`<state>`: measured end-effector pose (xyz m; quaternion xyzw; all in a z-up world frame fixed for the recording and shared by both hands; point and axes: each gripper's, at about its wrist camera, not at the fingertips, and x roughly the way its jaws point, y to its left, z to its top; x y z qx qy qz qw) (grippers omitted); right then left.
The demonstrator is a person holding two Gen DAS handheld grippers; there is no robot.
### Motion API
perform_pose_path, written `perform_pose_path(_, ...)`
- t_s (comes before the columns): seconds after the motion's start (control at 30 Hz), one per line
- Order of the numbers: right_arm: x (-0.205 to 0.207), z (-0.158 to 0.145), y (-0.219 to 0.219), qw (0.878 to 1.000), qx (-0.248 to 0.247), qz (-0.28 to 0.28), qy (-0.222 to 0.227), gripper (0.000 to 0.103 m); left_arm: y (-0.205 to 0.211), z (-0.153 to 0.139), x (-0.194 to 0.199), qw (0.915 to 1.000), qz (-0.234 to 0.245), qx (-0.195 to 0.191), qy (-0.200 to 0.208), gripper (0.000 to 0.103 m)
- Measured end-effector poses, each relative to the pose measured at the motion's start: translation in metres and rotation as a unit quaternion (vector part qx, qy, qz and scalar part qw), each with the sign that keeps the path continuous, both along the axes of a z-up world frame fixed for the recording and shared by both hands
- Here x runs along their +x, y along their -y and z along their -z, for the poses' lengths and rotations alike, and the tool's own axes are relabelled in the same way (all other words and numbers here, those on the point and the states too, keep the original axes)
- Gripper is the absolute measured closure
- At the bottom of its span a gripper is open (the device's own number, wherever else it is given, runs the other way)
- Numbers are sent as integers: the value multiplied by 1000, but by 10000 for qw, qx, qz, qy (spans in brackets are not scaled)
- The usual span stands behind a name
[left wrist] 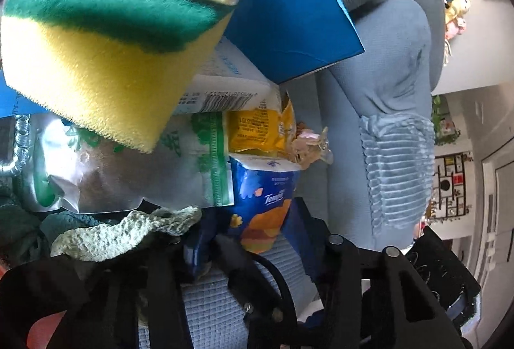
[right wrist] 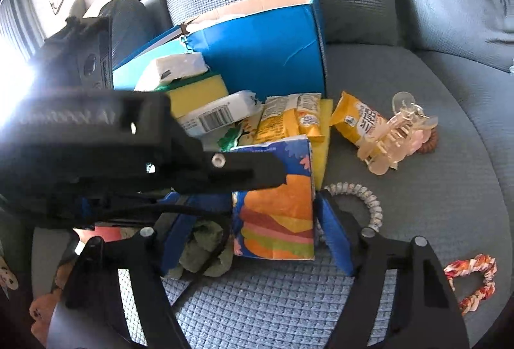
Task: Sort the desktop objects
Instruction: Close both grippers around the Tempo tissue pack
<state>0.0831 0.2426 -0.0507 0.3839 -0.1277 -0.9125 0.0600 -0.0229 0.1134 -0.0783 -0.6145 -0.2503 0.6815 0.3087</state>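
Close to the left wrist lens, a yellow sponge with a green scouring layer (left wrist: 96, 60) is seen, wrapped in a white label whose barcode number reads 6 922266 453373. Behind it a blue cardboard box with an open top (left wrist: 289, 21) leans against a grey-blue fabric sofa (left wrist: 385, 92), on whose seat all the things are piled. A blue and orange tissue pack (left wrist: 263, 207) printed "Tempo" is set in the gap of the left gripper (left wrist: 253, 249), whose blue fingers are spread wide; whether the pack is touched cannot be told. A green-and-clear zip bag (left wrist: 135, 169) and a pale green crumpled cloth (left wrist: 128, 233) lie beside it.

In the right wrist view the same tissue pack (right wrist: 276, 201) is bracketed by the right gripper (right wrist: 257, 227), opened wide, with a blue finger standing on each side and no firm hold shown. The left gripper's black body crosses in front of the pile. Yellow snack packets with Chinese print (right wrist: 356, 121) lie near a clear plastic hair claw (right wrist: 395, 140), a clear spiral hair tie (right wrist: 363, 201) and a red-and-white scrunchie (right wrist: 472, 281).
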Motion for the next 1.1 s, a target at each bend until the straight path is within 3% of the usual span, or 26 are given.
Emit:
perform_pose_path(0.37, 0, -2, -10, 9999, 16, 66, -77, 50, 4, -9, 5, 9999, -51, -77, -122, 57)
perform_pose_path(1.1, 4, -49, 15, 9985, 136, 22, -534, 51, 25, -49, 16, 9982, -148, 221, -541, 57)
